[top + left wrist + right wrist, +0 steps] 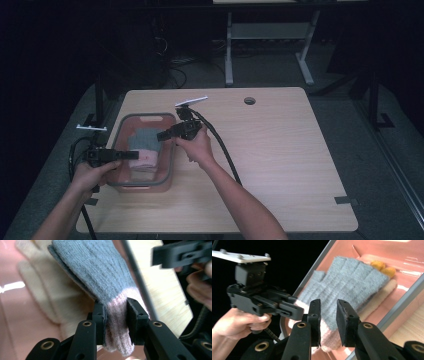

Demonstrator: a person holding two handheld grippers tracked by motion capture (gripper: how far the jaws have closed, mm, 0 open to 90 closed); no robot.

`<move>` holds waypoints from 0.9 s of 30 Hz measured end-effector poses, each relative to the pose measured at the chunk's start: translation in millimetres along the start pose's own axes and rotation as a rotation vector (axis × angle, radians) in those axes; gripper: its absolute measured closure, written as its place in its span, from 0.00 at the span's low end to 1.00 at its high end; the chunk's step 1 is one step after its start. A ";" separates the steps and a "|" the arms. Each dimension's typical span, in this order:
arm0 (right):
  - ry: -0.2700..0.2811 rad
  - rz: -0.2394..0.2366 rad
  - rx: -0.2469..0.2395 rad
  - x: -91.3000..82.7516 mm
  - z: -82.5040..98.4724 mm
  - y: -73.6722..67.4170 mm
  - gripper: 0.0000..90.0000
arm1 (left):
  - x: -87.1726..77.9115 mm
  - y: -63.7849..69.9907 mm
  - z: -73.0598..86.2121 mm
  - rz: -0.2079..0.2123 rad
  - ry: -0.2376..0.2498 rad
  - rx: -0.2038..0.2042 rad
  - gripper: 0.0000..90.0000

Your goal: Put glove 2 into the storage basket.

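While the left hand-held gripper [117, 315] is clamped on the pink cuff of the grey glove [100, 272] over the pink bin [167, 172] on the desk [280, 150], keep that pinch firm and lift straight up so the fingers clear the rim. The right hand-held gripper [328, 315] stands slightly apart, empty, at the cuff; don't tug both ways. Count: one grey glove, one cream glove [37, 287] under it, one bin, two grippers.

A beige glove [35, 287] under the grey glove [100, 272] is blurred and partly hidden.
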State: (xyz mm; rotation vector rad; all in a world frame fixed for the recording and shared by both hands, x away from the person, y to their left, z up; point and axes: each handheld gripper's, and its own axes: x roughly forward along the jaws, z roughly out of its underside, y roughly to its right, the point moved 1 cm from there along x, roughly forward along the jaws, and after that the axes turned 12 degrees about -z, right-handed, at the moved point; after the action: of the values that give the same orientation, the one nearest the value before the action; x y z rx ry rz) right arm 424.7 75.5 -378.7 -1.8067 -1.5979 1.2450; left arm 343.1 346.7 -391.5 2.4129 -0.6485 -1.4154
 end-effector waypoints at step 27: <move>0.023 0.009 -0.007 -24.0 5.6 1.0 0.77 | -4.2 0.4 -5.2 -0.211 -0.029 0.069 0.57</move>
State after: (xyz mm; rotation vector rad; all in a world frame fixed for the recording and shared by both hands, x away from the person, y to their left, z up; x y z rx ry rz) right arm 422.1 51.3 -374.2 -1.8278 -1.5854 1.2200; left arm 345.8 348.5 -385.6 2.5827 -0.4676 -1.5343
